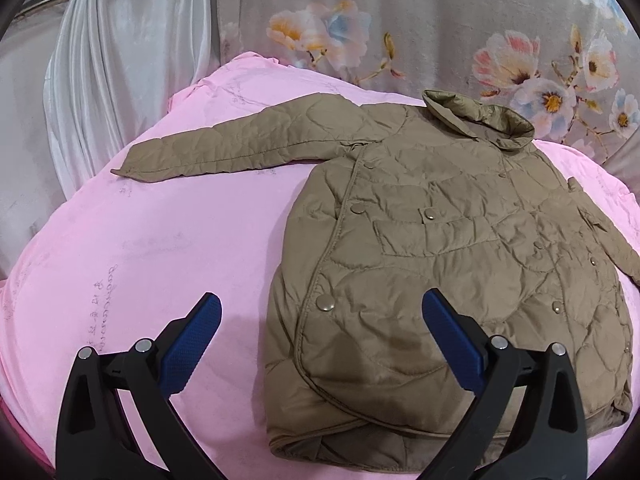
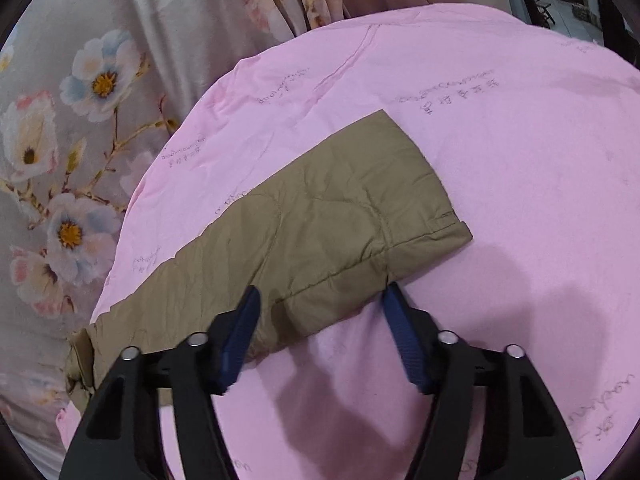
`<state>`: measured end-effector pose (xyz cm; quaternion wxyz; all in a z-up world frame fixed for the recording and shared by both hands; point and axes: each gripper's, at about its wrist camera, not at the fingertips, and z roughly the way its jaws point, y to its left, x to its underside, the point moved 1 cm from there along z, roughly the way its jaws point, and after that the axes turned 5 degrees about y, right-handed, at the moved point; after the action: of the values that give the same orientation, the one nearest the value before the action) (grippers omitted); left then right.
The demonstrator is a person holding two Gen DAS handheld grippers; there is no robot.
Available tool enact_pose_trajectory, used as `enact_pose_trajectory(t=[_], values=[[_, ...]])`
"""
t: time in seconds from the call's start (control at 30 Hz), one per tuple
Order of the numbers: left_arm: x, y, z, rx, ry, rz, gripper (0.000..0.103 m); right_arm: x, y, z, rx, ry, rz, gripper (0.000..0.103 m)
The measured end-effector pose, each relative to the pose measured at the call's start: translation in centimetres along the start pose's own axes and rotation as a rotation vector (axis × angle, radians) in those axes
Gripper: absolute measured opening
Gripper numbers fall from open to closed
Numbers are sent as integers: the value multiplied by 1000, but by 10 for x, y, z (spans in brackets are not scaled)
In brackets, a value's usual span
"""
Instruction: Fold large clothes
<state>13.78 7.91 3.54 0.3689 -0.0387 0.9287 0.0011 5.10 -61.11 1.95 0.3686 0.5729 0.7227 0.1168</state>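
Observation:
A tan quilted jacket [image 1: 440,256] lies flat, front up and snapped shut, on a pink sheet [image 1: 160,240]. Its collar points to the far side and one sleeve [image 1: 224,148] stretches out to the left. My left gripper [image 1: 322,312] is open and empty, held above the jacket's lower left hem. In the right wrist view the other sleeve [image 2: 320,232] lies flat on the pink sheet [image 2: 520,160], cuff to the right. My right gripper [image 2: 320,300] is open, its fingers standing either side of the sleeve's near edge, close above it.
A grey flowered cloth [image 1: 400,28] hangs behind the pink surface, and it also shows in the right wrist view [image 2: 80,120]. A white curtain [image 1: 120,60] hangs at the far left. Bare pink sheet lies left of the jacket and right of the cuff.

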Motion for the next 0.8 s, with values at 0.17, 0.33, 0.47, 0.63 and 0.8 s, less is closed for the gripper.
enact_pose_trajectory(t=[0.17, 0.33, 0.47, 0.63, 0.8], values=[[-3, 6, 6, 5, 14, -3, 98, -9, 6, 6, -122, 0, 144, 5], [-11, 17, 10, 10, 30, -30, 98, 2, 122, -53, -232, -136, -192, 5], [-13, 20, 7, 5, 17, -32, 98, 55, 241, -96, -359, -140, -520, 4], [-14, 29, 8, 12, 34, -52, 98, 173, 366, -110, -450, -53, -899, 4], [-18, 39, 8, 19, 33, -58, 98, 275, 416, -78, -453, 94, -1101, 7]])
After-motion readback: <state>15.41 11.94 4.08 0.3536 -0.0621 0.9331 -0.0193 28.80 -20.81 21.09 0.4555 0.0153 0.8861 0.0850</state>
